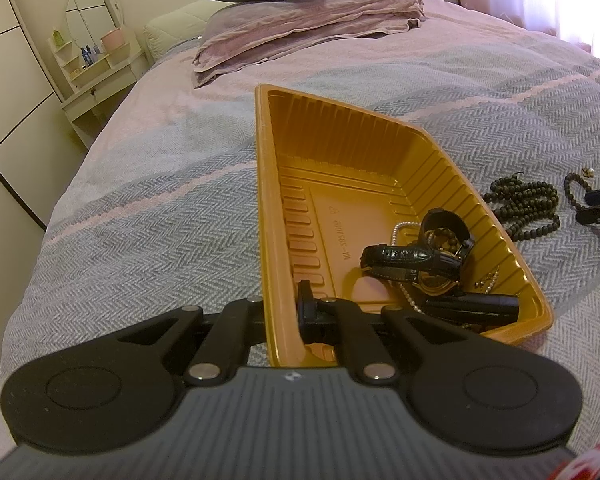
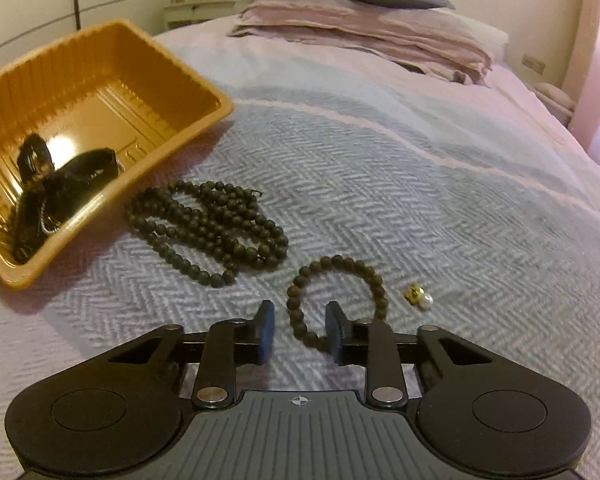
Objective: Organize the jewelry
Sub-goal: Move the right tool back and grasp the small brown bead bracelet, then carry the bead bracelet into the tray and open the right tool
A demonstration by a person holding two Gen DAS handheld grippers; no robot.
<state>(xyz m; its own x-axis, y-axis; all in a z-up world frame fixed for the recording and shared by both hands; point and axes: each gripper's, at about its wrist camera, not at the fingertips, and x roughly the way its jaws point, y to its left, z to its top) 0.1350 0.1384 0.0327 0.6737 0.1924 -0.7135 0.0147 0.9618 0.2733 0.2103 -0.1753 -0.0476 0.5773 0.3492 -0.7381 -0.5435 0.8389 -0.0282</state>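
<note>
Right wrist view: the right hand-held gripper (image 2: 299, 330) stands spread, its jaws straddling the near arc of the bead bracelet (image 2: 336, 300) on the bed (image 2: 420, 200), not yet pinching. The ring lies just ahead, the tray (image 2: 204, 120) off to its left, where the left hand-held gripper (image 1: 288, 312) is pressed together on the tray's rim.
</note>
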